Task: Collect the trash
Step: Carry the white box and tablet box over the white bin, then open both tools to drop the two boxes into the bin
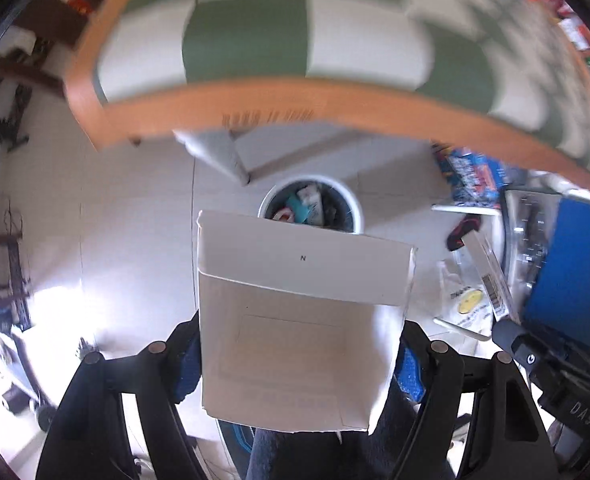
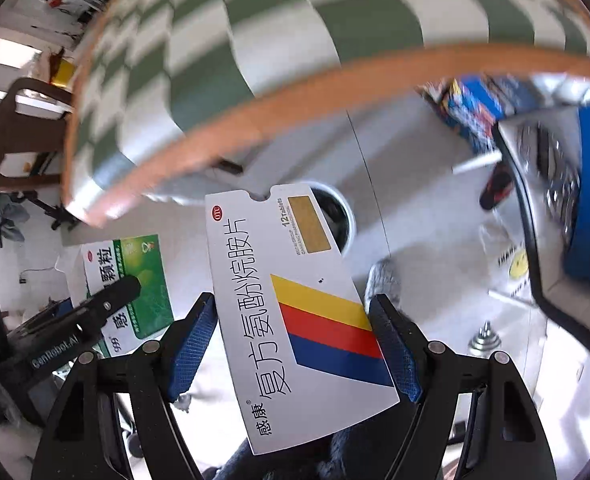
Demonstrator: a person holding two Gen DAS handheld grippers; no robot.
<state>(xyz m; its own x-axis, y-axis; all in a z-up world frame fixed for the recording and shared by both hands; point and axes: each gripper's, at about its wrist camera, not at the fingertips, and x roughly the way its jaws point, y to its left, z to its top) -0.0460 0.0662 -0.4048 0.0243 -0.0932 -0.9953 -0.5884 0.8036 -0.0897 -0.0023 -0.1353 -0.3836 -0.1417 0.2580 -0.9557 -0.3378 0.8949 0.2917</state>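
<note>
Holding: two boxes, one per gripper
Left gripper [image 1: 299,364]: clamps open white box [image 1: 295,320]
Right gripper [image 2: 293,344]: grips striped medicine box [image 2: 303,320]
Bins: one white bin [image 1: 353,210] below

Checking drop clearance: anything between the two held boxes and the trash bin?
Nothing visible. The open white box in the left gripper and the medicine box in the right gripper sit above the bin.

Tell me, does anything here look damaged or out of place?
Nothing looks spilled or broken. Each gripper holds a medicine box above the floor: the left an opened green and white box, the right a striped one, near a part-filled bin.
</note>
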